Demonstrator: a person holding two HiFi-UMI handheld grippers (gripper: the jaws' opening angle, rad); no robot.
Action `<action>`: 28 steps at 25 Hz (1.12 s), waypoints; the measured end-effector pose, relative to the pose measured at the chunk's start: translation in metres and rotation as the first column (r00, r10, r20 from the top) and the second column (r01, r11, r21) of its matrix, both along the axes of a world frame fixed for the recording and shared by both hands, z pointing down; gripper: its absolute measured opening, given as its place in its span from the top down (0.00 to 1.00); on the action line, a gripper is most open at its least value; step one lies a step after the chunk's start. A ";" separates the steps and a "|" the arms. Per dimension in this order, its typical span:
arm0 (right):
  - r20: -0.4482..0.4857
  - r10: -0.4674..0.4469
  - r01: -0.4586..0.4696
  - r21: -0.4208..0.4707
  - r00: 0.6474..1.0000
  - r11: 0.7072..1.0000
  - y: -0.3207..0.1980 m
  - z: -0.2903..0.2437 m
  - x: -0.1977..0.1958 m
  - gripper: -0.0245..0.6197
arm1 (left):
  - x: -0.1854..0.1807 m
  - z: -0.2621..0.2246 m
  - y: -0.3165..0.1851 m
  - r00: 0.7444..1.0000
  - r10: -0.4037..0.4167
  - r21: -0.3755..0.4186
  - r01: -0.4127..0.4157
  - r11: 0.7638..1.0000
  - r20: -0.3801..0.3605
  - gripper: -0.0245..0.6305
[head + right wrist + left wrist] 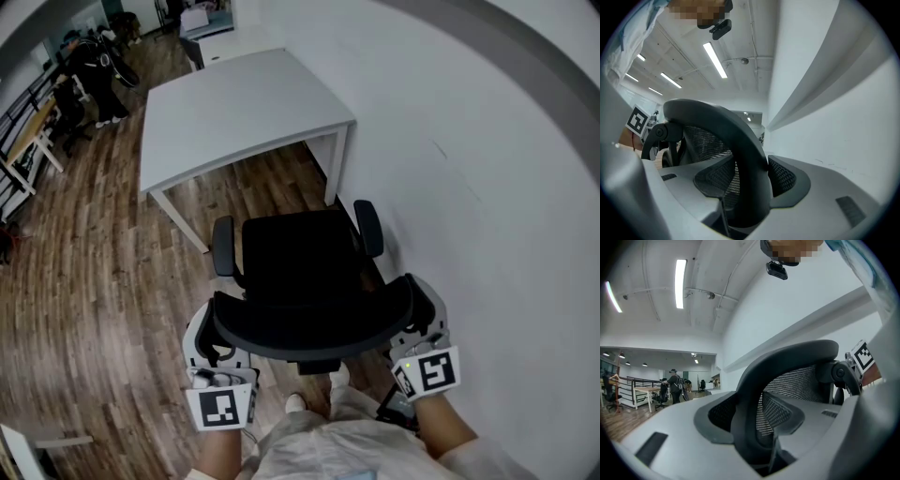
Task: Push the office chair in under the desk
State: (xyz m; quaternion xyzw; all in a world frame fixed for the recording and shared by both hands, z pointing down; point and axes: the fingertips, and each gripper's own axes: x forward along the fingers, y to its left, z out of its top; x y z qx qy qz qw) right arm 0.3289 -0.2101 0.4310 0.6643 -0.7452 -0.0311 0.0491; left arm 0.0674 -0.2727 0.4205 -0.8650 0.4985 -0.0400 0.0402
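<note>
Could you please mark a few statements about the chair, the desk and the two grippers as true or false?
1. The office chair is already under the desk. False: it stands in front of the desk, not under it.
2. The left gripper and the right gripper each clamp the rim of the chair's backrest. True.
3. The desk stands beside the white wall. True.
4. The floor is carpeted. False: it is wood planks.
5. The chair has no armrests. False: it has two armrests.
</note>
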 end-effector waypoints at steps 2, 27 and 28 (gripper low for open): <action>-0.002 -0.007 0.007 0.004 1.000 1.000 -0.007 0.000 0.000 0.61 | 0.000 -0.003 -0.005 1.000 -0.018 0.008 0.018 1.000 -0.007 0.71; -0.006 -0.144 0.144 0.008 0.990 0.989 -0.102 0.006 0.007 0.61 | 0.002 0.003 -0.063 0.972 -0.233 -0.009 0.232 0.973 -0.037 0.70; -0.012 -0.145 0.145 0.010 0.989 0.989 -0.106 0.006 0.008 0.61 | 0.003 0.004 -0.066 0.970 -0.239 -0.008 0.239 0.971 -0.039 0.70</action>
